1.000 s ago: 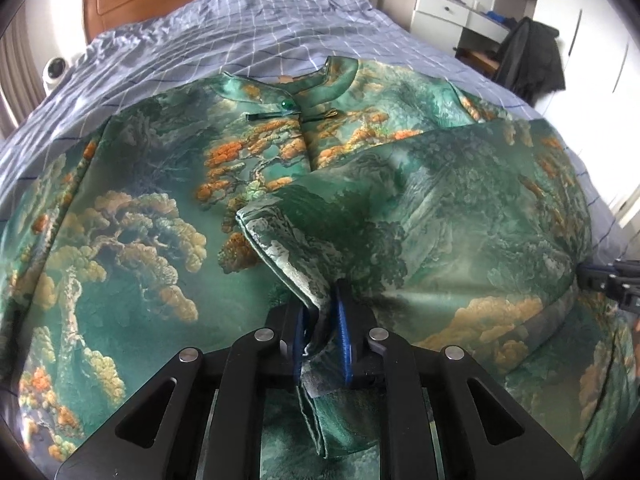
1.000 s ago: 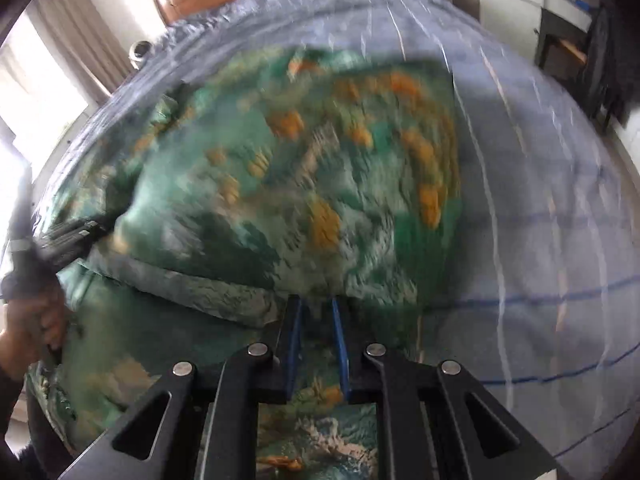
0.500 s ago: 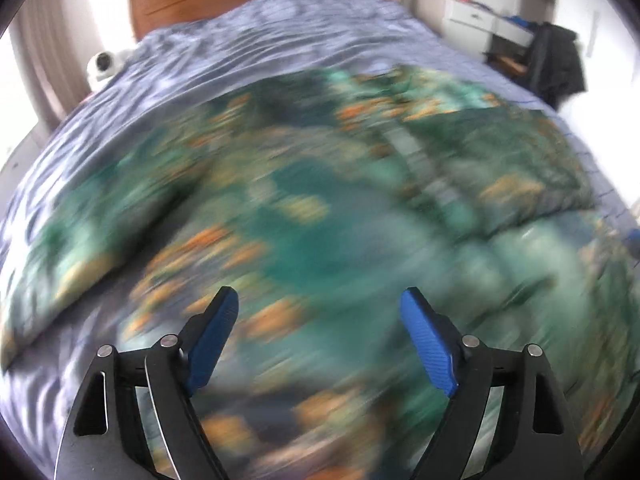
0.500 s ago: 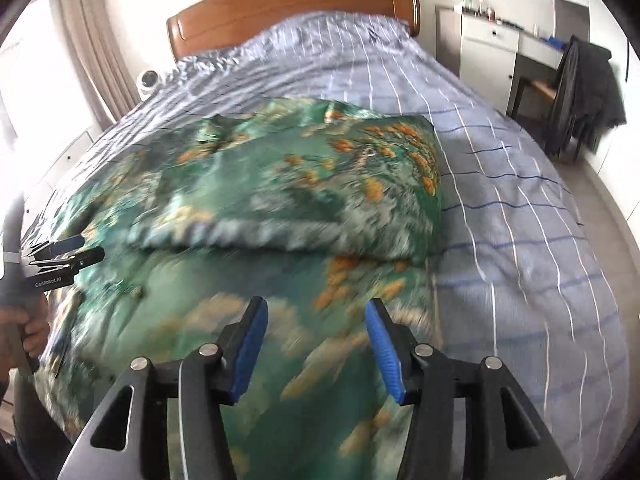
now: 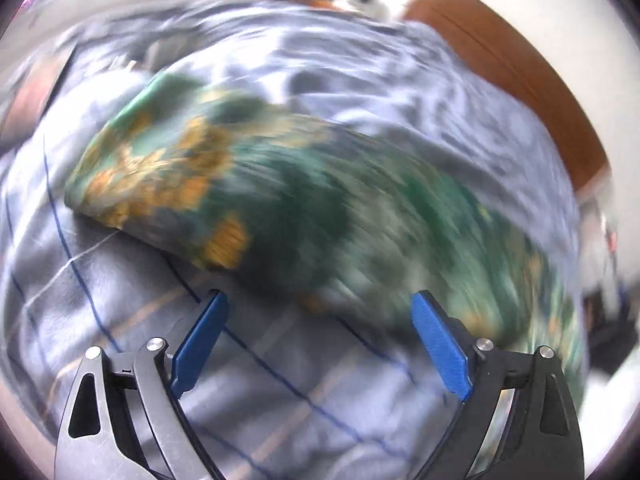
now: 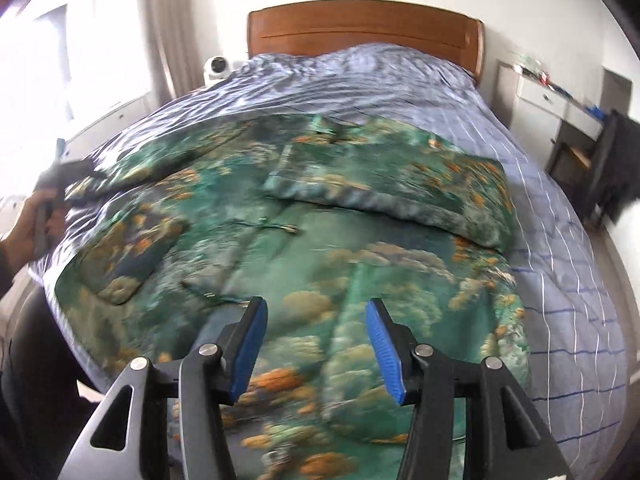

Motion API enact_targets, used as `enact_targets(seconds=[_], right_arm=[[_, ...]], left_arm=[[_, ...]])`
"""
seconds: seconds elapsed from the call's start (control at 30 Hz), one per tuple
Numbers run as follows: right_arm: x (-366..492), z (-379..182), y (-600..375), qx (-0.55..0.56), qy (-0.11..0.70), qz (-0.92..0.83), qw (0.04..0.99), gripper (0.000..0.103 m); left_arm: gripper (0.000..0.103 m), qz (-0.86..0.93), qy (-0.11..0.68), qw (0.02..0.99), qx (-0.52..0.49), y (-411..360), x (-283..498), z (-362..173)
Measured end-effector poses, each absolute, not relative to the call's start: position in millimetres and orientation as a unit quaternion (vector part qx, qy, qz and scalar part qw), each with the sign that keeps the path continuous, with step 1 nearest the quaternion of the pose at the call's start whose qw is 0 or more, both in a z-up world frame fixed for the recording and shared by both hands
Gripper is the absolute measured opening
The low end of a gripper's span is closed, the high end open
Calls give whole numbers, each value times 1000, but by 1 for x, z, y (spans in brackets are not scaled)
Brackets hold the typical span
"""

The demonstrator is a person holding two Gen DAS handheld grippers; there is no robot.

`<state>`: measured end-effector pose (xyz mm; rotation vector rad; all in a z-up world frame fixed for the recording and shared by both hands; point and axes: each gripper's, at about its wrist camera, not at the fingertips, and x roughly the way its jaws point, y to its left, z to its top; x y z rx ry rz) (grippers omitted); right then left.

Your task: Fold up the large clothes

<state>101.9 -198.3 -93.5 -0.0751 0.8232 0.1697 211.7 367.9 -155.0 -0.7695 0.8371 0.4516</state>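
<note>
With one sleeve folded in, both grippers hang empty over the robe (image 6: 328, 216) spread ahead on the bed (image 6: 568, 240), left gripper (image 5: 318, 340) opening wide, right gripper (image 6: 316, 344) half-open; next, I'd guess, grab the far sleeve.

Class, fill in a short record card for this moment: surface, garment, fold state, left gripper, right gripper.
surface: bed with blue checked cover
garment: green printed robe, spread on the bed
fold state: right sleeve folded across the chest
left gripper: jaws opening, nothing between them
right gripper: open, empty, above the hem
</note>
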Motion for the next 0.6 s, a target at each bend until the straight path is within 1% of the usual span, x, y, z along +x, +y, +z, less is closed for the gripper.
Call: enact_targets(seconds=[0.1, 0.17, 0.2, 0.23, 0.3, 0.33, 0.4, 0.5, 0.6], right_arm=[[90, -89, -182, -44, 393, 96, 914, 52], [85, -89, -176, -44, 392, 97, 914, 52], [83, -89, -175, -43, 393, 98, 913, 52], [80, -90, -174, -42, 394, 97, 913, 52], [74, -92, -174, -36, 399, 95, 911, 52], [72, -94, -175, -33, 401, 94, 911, 52], [68, -97, -177, -25, 406, 90, 909, 52], [63, -100, -185, -9, 410, 80, 908, 52], [60, -99, -191, 0, 406, 75, 911, 52]], left_arm=[[94, 238, 374, 795, -415, 390, 215, -170], [87, 253, 355, 795, -422, 392, 219, -170], [70, 253, 348, 800, -419, 393, 220, -167], [46, 256, 347, 804, -409, 391, 223, -164], [15, 261, 347, 816, -382, 388, 227, -157], [13, 261, 344, 826, -362, 384, 230, -148], [11, 265, 334, 852, -304, 374, 232, -125], [11, 254, 308, 901, -168, 328, 242, -75], [11, 204, 270, 941, 2, 251, 248, -32]])
